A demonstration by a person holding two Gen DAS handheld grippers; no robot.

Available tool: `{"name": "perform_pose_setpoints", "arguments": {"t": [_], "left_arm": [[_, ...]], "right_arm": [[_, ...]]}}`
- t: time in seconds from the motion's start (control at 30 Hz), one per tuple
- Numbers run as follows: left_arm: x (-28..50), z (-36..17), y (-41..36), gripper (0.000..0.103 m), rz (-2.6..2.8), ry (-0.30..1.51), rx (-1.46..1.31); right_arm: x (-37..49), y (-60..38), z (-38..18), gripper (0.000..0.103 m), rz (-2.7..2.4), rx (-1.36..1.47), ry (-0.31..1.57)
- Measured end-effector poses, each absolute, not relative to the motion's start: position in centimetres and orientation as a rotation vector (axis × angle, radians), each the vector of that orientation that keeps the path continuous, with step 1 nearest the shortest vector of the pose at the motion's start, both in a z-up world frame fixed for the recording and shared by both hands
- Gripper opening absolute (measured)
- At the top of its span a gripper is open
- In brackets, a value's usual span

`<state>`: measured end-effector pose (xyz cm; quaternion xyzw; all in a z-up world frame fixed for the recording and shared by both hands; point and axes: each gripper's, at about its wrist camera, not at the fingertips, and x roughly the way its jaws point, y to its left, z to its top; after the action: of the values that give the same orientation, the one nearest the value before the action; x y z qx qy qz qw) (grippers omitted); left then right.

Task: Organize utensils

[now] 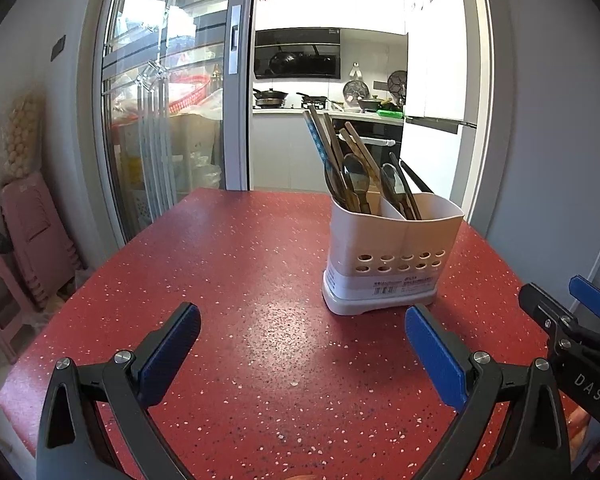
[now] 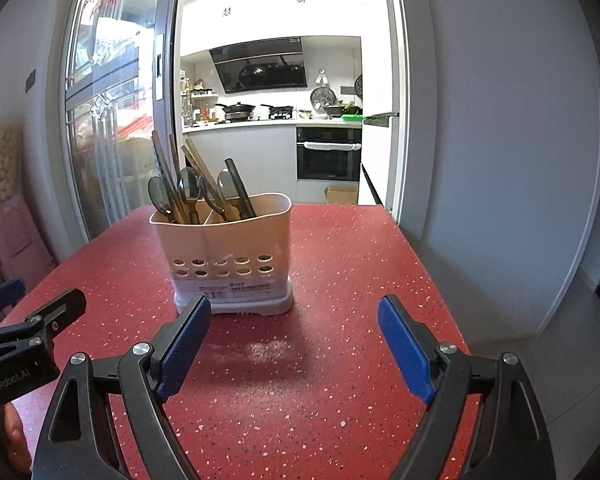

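A cream plastic utensil holder (image 1: 392, 256) (image 2: 224, 256) with two compartments stands on the red speckled table (image 1: 240, 280) (image 2: 340, 264). Spoons (image 1: 354, 178) (image 2: 188, 188) and chopsticks (image 1: 326, 140) (image 2: 162, 164) stand upright in it. My left gripper (image 1: 302, 326) is open over the table, short of the holder and to its left, with nothing between its blue pads. My right gripper (image 2: 294, 320) is open too, just in front of the holder and a little to its right, holding nothing. Each gripper shows at the edge of the other's view.
Behind the table a sliding glass door (image 1: 168, 112) stands open onto a kitchen with a stove (image 2: 256, 114) and an oven (image 2: 328, 154). Pink stools (image 1: 24, 248) are stacked by the wall on the left. The table's right edge (image 2: 428, 264) drops to a tiled floor.
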<state>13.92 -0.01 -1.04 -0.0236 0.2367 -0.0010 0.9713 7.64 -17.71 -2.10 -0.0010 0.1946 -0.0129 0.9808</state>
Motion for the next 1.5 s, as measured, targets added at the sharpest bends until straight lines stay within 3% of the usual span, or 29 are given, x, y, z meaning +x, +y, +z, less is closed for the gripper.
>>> {"name": "perform_pose_setpoints", "arguments": {"t": [1.5], "left_arm": [[14.48, -1.63, -0.32, 0.103, 0.012, 0.485, -0.034]], "right_arm": [[7.87, -17.93, -2.65, 0.088, -0.026, 0.023, 0.369]]}}
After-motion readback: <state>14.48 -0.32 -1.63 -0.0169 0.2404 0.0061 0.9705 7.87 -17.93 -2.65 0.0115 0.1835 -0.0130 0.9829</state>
